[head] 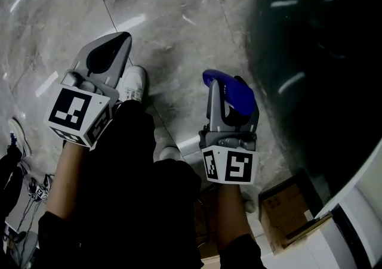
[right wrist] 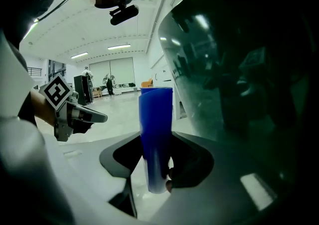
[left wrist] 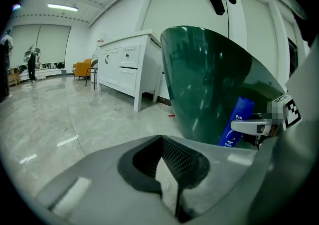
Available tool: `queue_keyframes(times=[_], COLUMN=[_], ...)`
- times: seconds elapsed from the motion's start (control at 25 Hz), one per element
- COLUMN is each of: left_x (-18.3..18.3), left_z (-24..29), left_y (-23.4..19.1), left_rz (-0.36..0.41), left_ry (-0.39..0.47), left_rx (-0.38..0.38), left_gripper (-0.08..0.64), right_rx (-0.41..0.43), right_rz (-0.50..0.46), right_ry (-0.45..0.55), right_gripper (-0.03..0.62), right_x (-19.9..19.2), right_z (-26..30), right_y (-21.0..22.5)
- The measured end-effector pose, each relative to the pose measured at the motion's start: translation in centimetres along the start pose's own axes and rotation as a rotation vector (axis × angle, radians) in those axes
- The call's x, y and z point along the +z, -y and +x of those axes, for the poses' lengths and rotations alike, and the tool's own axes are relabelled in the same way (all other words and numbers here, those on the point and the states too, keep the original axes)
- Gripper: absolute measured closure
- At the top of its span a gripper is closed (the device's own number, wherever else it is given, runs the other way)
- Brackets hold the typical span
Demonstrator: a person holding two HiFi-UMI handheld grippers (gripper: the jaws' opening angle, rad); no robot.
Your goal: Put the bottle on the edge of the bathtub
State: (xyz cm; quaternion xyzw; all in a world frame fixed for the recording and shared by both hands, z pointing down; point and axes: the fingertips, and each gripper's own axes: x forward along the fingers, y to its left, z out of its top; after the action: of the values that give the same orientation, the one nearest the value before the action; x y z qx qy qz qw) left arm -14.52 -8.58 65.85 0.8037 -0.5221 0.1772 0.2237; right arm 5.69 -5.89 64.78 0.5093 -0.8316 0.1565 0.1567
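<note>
Blue bottle [right wrist: 155,119] clamped in right tool [right wrist: 159,169]; left tool [left wrist: 170,171] jaws together, empty.

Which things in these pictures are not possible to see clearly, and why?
- Bathtub rim's top: head view too dark; both gripper views look from below it.
- Bottle label: left gripper view, too small to read; right gripper view shows its plain side.
- Far people: left gripper view, too small.

The head view is dim, with dark corners. Ceiling lights leave streaks of glare on the glossy floor [head: 179,17] and the dark tub [head: 322,53]. Both gripper views are brighter, lit by ceiling strips [left wrist: 62,7], and bend strongly at the edges.
</note>
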Motion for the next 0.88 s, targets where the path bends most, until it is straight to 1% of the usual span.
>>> queue_keyframes(times=[0.16,0.28,0.44,0.68,0.8,0.88], left_x=[-2.1,-3.2,-4.8,-7.5,-8.3,-8.9], left_z=[1.2,2.1,4.0,7.4,8.1,8.5], left_y=[-0.7,-1.2,-1.7,-1.3,-0.7,-0.1], left_rz=[0.002,-0.008,0.002,0.045,0.068,0.07], left_ry=[0.017,0.027,0.044,0.034,0.036,0.037], left_rx=[0.013,0.008,-0.004,-0.065,-0.097,-0.121], left_gripper=[0.56,0.56,0.56,0.56,0.56,0.56], right_rx=[0.013,0.031,0.035,0.055,0.058,0.06], right_rz=[-0.02,-0.059,-0.073,-0.127,-0.117,-0.112], right_ry=[0.004,0.021,0.035,0.011,0.008,0.018], right_gripper=[0.405,0.405,0.405,0.405,0.405,0.405], right_x=[-2.8,-4.0,-6.2,-10.8,-12.1,-12.6], right_z=[0.9,1.5,2.9,5.1,5.7,6.1], right_y=[0.7,1.0,2.1,2.8,2.2,2.0])
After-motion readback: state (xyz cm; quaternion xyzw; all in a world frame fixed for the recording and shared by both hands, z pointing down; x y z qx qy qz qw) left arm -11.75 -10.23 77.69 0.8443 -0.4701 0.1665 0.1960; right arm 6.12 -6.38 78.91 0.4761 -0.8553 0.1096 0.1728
